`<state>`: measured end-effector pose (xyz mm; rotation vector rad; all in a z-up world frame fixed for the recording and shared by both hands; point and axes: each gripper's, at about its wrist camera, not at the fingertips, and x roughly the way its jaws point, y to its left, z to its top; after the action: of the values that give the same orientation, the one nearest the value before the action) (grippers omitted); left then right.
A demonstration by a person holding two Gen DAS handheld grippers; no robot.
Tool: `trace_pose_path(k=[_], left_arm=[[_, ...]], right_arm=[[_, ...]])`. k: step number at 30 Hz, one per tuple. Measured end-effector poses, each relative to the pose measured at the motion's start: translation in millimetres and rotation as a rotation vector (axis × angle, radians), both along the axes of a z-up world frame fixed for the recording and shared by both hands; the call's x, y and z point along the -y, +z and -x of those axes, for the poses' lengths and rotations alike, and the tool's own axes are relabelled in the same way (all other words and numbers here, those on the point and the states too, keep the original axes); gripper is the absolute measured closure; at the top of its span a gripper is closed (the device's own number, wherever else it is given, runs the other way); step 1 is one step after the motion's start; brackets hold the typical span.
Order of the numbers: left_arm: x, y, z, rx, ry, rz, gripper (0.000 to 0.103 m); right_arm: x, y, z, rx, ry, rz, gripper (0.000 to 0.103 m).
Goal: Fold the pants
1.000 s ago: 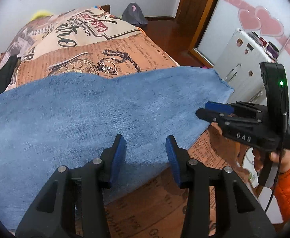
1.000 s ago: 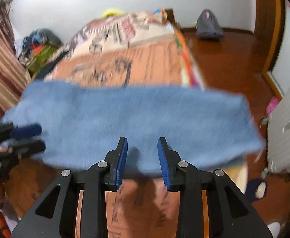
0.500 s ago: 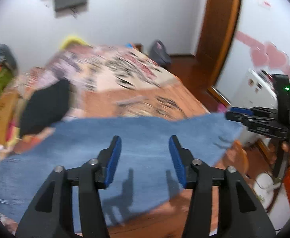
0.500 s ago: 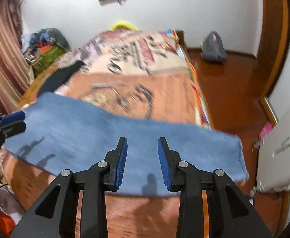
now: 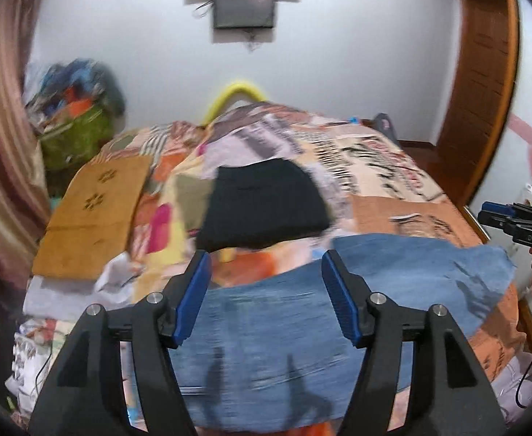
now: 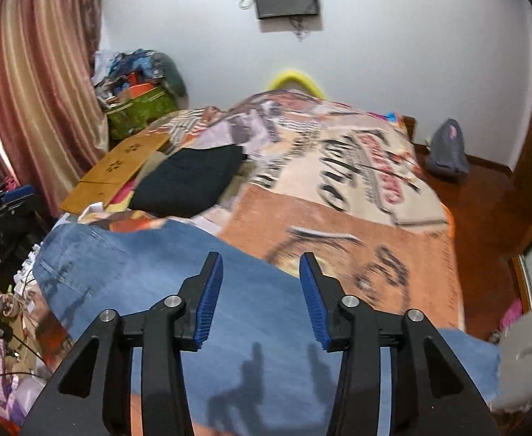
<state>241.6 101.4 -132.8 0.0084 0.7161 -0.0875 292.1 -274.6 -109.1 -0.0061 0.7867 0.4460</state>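
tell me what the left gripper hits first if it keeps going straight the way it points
Probably the bed's printed cover, beside the black garment. The left gripper is open over the blue jeans; depth is unclear.

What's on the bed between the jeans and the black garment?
Only patterned bedspread separates the jeans from the black garment; the right wrist view shows it best.

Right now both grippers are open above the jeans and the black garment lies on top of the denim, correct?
Not quite. The black garment lies on the printed bedspread beyond the jeans, as the right wrist view shows. Left gripper and right gripper are open above the denim.
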Motion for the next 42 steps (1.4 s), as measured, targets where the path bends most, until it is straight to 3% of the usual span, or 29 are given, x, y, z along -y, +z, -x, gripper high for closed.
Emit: trace_pose_path(k=[4,11,20,29,32,34,35,37,42], left_arm=[[-53.8,-18.1,-8.4,-0.052,0.071,-0.001,0.039],[-110.4,-70.9,-23.4,-0.184,0.112,0.034,0.039],[-141.2,-133.4,-44.4,-0.312,0.158,0.096,0.039],[-144.7,-142.0,-45.0,-0.326,0.145,0.163,0.041],[-139.4,-140.8,-42.4,-0.321,0.124,0.167,0.051],[-136.1,-141.5,-43.2,-0.326,0.103,0.186,0.074],[-134.0,-141.8,-44.0,-0.326,0.102,0.187,0.077],[-125.9,-138.7,-45.0,-0.304,0.149,0.079,0.101],[-117.1,-126.0,-40.4,-0.238,0.187,-0.019,0.101]], right_arm=[[-48.9,-8.5,-21.0,-0.027,0.071,0.003,0.060],[-114.8,-33.1,-56.1,-0.083,0.168,0.059,0.060],[-163.5,-79.3,-99.8,-0.214,0.251,0.117,0.060],[-179.3,-105.2,-115.5,-0.357,0.323,0.088,0.060],[-182.8,-107.8,-109.6,-0.372,0.356,0.103,0.062],[-186.3,-108.3,-102.0,-0.335,0.367,0.136,0.065],[-187.5,-108.2,-101.4,-0.322,0.369,0.146,0.066],[-188.2,-106.4,-96.8,-0.294,0.366,0.151,0.073],[-187.8,-98.7,-86.8,-0.195,0.359,0.178,0.087]])
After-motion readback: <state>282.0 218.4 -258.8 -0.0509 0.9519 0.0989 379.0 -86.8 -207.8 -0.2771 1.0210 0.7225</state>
